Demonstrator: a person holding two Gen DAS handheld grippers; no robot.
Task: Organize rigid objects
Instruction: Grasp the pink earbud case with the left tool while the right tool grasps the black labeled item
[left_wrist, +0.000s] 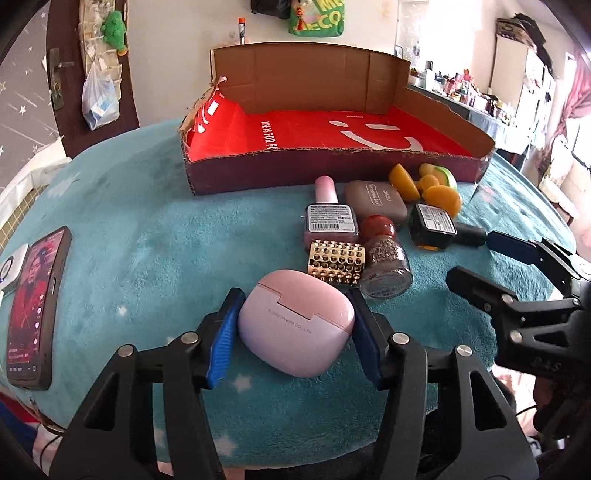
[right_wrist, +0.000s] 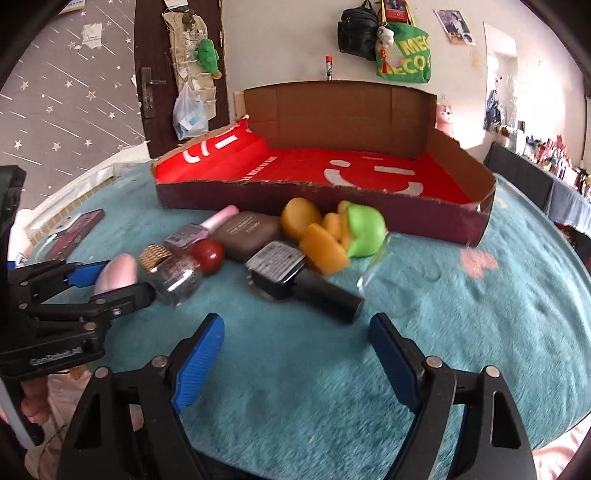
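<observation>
The pink earbud case lies on the teal blanket with its long axis running left to right, hinge seam facing up and away, between the blue pads of the left gripper. Both pads appear to touch its ends, so the left gripper is grasping it. To its right sits the heap: one gold studded cylinder, three nail polish bottles – pink-capped, red-capped glitter and black-capped – one brown case, and a yellow and green toy. The black-capped bottle points its cap rightward. Behind stands one cardboard box with a red lining.

Only the left wrist view shows the phone clearly at far left. The right wrist view shows the right gripper spread wide over bare blanket, nothing between its pads, the black-capped bottle just ahead.
</observation>
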